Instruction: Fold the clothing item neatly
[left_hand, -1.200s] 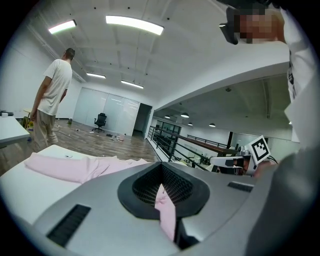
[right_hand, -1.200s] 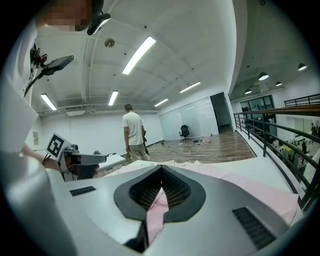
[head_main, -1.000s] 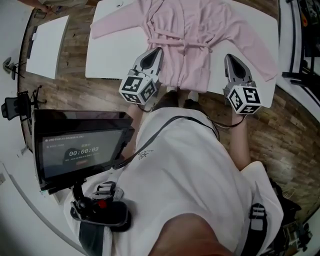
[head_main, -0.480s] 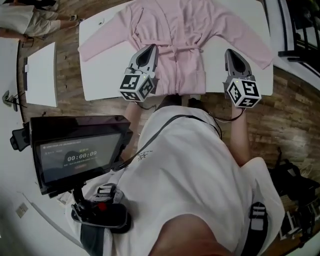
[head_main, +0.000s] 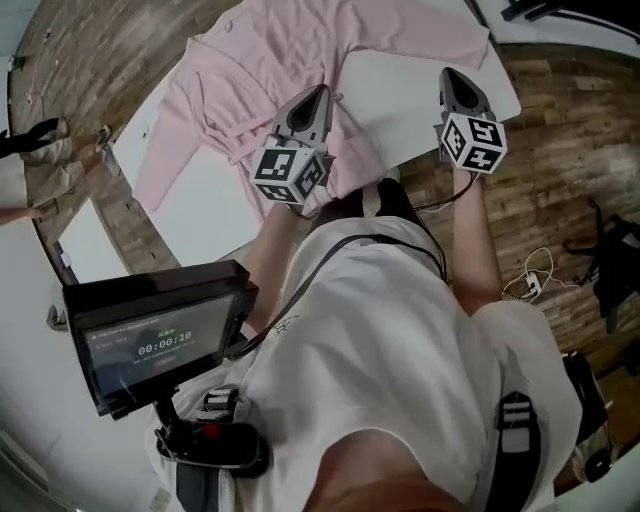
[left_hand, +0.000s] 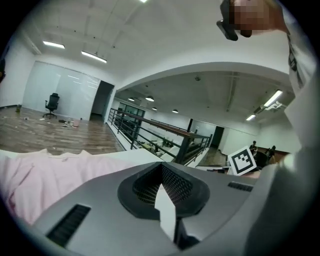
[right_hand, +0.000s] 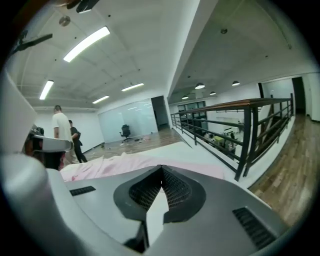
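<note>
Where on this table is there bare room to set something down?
Bare table lies between the robe and the right gripper, below one sleeve. Another patch: near left corner, beside the other sleeve. The far side is crowded with robe.

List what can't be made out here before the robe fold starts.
- Head view: the far end of the pink robe is cut off by the top edge. Its near hem is hidden behind the left tongs and marker cube.
- Right gripper view: the right tongs hide all but a strip of robe. The left gripper view is likewise blocked.
- Head view: the print on the monitor is too small to read.
</note>
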